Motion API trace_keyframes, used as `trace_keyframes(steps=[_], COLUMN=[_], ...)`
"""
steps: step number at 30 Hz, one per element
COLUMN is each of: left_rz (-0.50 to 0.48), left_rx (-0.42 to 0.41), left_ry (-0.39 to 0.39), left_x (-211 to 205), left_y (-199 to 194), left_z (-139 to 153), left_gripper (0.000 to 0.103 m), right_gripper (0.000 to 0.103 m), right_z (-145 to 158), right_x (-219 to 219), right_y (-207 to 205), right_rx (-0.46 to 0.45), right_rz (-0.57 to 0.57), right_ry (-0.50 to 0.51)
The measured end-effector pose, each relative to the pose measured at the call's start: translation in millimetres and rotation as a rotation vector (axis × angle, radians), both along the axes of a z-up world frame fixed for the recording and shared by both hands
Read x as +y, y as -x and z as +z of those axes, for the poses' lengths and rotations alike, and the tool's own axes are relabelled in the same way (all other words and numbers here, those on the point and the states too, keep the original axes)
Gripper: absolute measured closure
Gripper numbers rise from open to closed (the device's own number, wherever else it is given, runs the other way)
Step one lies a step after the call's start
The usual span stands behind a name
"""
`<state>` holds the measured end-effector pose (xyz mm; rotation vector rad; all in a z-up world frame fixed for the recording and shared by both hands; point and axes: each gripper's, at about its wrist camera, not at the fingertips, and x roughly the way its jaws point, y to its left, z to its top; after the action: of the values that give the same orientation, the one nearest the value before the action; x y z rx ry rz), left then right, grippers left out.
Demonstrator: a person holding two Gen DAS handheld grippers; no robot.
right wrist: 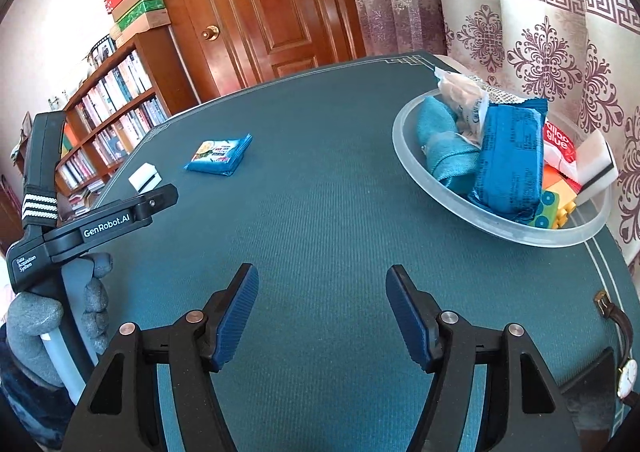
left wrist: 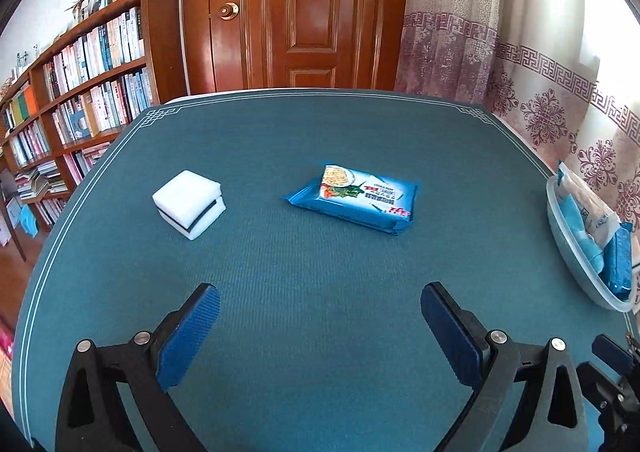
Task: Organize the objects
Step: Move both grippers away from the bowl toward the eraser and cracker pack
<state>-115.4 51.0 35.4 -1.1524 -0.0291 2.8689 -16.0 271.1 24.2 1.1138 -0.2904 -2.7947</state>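
A blue noodle packet (left wrist: 354, 197) lies flat in the middle of the teal table mat (left wrist: 300, 272); it also shows in the right wrist view (right wrist: 220, 155). A white sponge with a black stripe (left wrist: 189, 203) sits left of it and shows in the right wrist view (right wrist: 145, 177). A clear plastic bowl (right wrist: 404, 147) at the right holds a blue packet (right wrist: 508, 159), a teal cloth, a snack bag, toy bricks and another sponge. My left gripper (left wrist: 320, 298) is open and empty, short of both objects. My right gripper (right wrist: 322, 278) is open and empty, left of the bowl.
The bowl's rim (left wrist: 560, 236) shows at the right edge of the left wrist view. A wristwatch (right wrist: 624, 364) lies at the table's near right edge. The left gripper's body (right wrist: 92, 228) shows at the left. A bookshelf (left wrist: 80, 99), wooden door and curtains stand behind the table.
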Motion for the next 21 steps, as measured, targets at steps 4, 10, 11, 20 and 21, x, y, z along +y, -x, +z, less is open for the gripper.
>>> trace_keyframes(steps=[4,10,11,20,21], left_rz=[0.043,0.102,0.113,0.158,0.155], left_rx=[-0.006,-0.021,-0.027,-0.028,-0.027], left_ry=[-0.001,0.009,0.009,0.062,0.066], left_x=[-18,-45,-49,-80,-81], left_y=[4,16,19,48,53], left_z=[-2,-8,-9,-11,-12], left_gripper=[0.000,0.000,0.000,0.000,0.000], right_gripper=[0.032,0.032,0.032,0.032,0.032], right_z=[-1,-5,-6,-14,-14], right_x=[-8,-17,-18,-22,-22], right_y=[5,11,12,17,17], right_rx=[-0.002,-0.008,-0.011,-0.031,-0.034], right_rz=[0.013,0.028,0.030,0.038,0.036], right_ry=[0.007,0.016,0.017,0.025,0.026])
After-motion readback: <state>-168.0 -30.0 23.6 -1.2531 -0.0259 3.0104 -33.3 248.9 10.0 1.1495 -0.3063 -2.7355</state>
